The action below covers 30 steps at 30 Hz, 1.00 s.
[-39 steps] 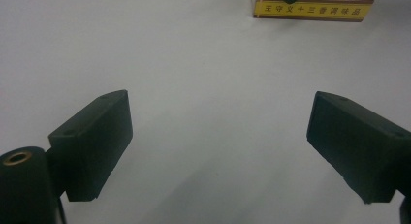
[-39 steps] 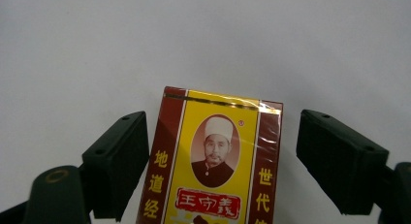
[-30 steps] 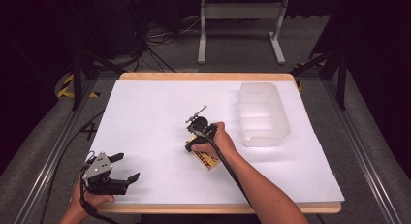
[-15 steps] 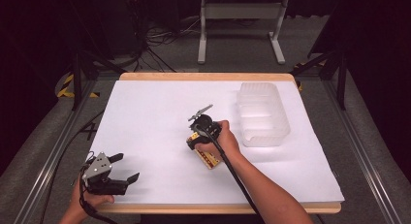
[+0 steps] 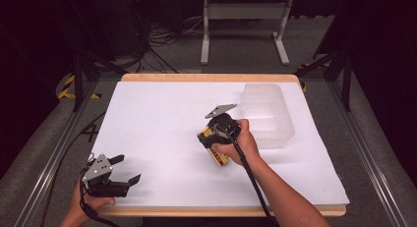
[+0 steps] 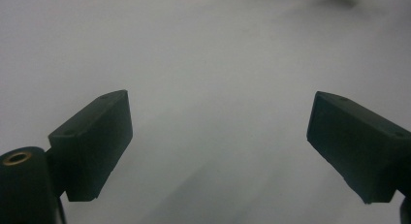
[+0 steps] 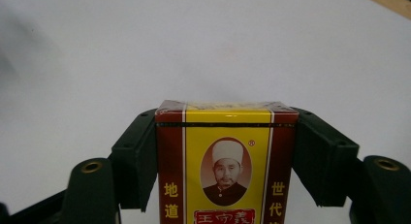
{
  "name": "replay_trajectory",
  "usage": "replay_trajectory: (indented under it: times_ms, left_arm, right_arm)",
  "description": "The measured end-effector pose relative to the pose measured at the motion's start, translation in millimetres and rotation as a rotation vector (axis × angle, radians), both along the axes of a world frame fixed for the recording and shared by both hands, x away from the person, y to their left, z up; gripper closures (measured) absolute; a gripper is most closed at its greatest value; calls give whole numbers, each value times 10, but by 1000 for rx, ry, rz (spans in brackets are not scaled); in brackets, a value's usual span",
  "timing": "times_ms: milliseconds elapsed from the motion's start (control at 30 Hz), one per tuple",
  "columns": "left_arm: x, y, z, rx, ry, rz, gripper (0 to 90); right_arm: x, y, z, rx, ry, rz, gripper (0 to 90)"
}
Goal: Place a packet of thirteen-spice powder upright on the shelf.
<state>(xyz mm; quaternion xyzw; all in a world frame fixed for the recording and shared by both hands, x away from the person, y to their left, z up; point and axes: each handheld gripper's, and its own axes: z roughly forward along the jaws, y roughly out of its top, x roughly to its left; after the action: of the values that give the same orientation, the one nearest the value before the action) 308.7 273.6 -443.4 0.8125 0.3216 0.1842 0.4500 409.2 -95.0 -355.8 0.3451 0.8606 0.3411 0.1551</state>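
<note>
Lifted off the sheet, right tongs [image 7: 228, 156] pinch a glossy rectangular box [image 7: 227, 161].

A darkened recording lab or studio: a wooden surface [image 5: 206, 77] covered with a plain white sheet [image 5: 162, 124] stands on grey carpet under black surroundings. Metal rails [image 5: 46, 160] run along both sides of the surface, and yellow-and-black hazard tape [image 5: 66, 92] marks the floor well to the left of the cabled left hand-held gripper [image 5: 129, 169]. Loose cables [image 5: 162, 38] trail across the floor far beyond the right hand-held gripper [image 5: 209, 134], next to the grey legs of a stand [image 5: 243, 25]. A clear plastic bin [image 5: 268, 114] sits just right of that gripper.
</note>
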Motion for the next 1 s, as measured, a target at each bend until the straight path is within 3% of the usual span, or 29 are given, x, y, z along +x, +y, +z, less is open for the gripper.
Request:
replay_trajectory:
  times_ms: [333,567,667,1000]
  left_arm:
    - [4,4,-2,0,-1,-2,98]
    - [11,11,-11,0,3,-2,98]
    - [11,13,-9,-2,4,-2,98]
    - [12,10,-9,3,4,1,98]
  right_arm:
    - [6,-57,100,22,-63,-12,324]
    - [99,-119,181,62,-108,-45,325]
    - [149,-152,226,58,-150,-55,324]
    - [320,-405,318,84,-209,-125,324]
